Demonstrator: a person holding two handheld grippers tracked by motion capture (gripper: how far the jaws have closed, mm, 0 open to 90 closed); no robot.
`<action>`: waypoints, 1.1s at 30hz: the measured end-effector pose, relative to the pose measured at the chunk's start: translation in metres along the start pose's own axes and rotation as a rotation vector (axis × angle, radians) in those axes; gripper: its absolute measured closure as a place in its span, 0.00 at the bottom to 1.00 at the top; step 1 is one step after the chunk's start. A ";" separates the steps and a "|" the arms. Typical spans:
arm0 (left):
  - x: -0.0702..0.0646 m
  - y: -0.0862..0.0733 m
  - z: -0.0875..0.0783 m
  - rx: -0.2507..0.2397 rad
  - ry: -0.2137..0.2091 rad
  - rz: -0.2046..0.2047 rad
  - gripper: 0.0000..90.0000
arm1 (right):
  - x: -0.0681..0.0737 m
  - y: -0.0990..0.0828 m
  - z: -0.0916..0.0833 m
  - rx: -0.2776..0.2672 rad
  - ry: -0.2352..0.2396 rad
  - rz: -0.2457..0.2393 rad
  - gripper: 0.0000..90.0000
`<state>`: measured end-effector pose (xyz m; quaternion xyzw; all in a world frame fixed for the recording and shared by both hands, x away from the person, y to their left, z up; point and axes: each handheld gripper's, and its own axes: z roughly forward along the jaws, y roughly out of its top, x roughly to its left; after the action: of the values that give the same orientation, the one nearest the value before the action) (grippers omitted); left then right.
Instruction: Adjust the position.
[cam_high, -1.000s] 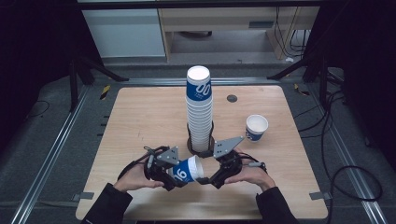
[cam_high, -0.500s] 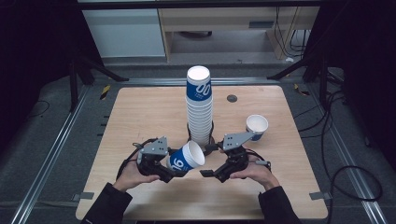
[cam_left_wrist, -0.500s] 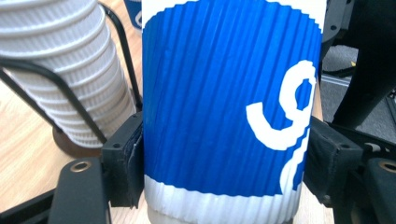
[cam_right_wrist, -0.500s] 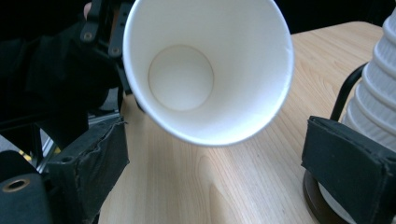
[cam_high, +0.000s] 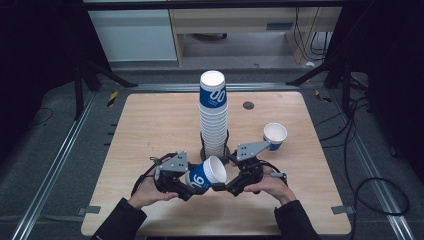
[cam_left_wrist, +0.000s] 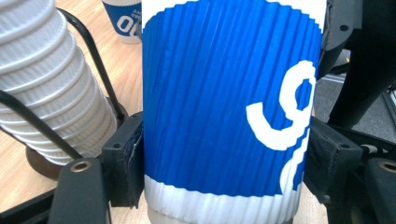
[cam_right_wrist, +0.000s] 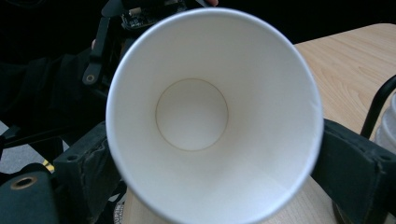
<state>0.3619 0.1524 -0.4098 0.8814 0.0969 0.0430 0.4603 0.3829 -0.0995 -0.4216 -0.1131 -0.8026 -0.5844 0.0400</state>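
A blue ribbed paper cup (cam_high: 202, 177) with white print is held tilted just above the table's front. Its mouth points right, toward my right gripper. My left gripper (cam_high: 194, 181) is shut on the cup's body, and its pads press both sides of the cup (cam_left_wrist: 224, 116) in the left gripper view (cam_left_wrist: 224, 172). My right gripper (cam_high: 222, 185) has just been closing its jaws on the cup's rim. In the right gripper view I look straight into the white cup (cam_right_wrist: 191, 114), and my right gripper (cam_right_wrist: 215, 168) meets the rim on both sides.
A tall stack of cups (cam_high: 213, 120) stands in a black wire holder (cam_high: 216, 150) just behind the grippers, close on the left in the left gripper view (cam_left_wrist: 46, 84). A single upright cup (cam_high: 275, 135) sits right of it. The wooden table (cam_high: 150, 125) has bare room on the left.
The left gripper first drew the cup left, away from the right gripper, and tipped its mouth up. It has now shifted slightly right, so the rim sits between the right jaws. The right hand stayed.
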 end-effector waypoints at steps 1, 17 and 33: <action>0.000 0.000 0.001 0.006 -0.002 0.005 0.29 | 0.000 0.000 0.001 -0.001 0.002 0.004 0.11; 0.000 0.000 0.002 0.016 -0.006 -0.009 0.29 | -0.002 -0.001 0.003 0.001 0.019 0.035 0.18; 0.006 -0.003 -0.004 0.036 0.005 -0.032 0.19 | -0.002 0.001 -0.006 -0.004 -0.007 0.010 0.19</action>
<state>0.3667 0.1590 -0.4101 0.8878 0.1129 0.0359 0.4447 0.3851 -0.1055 -0.4193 -0.1191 -0.8010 -0.5854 0.0398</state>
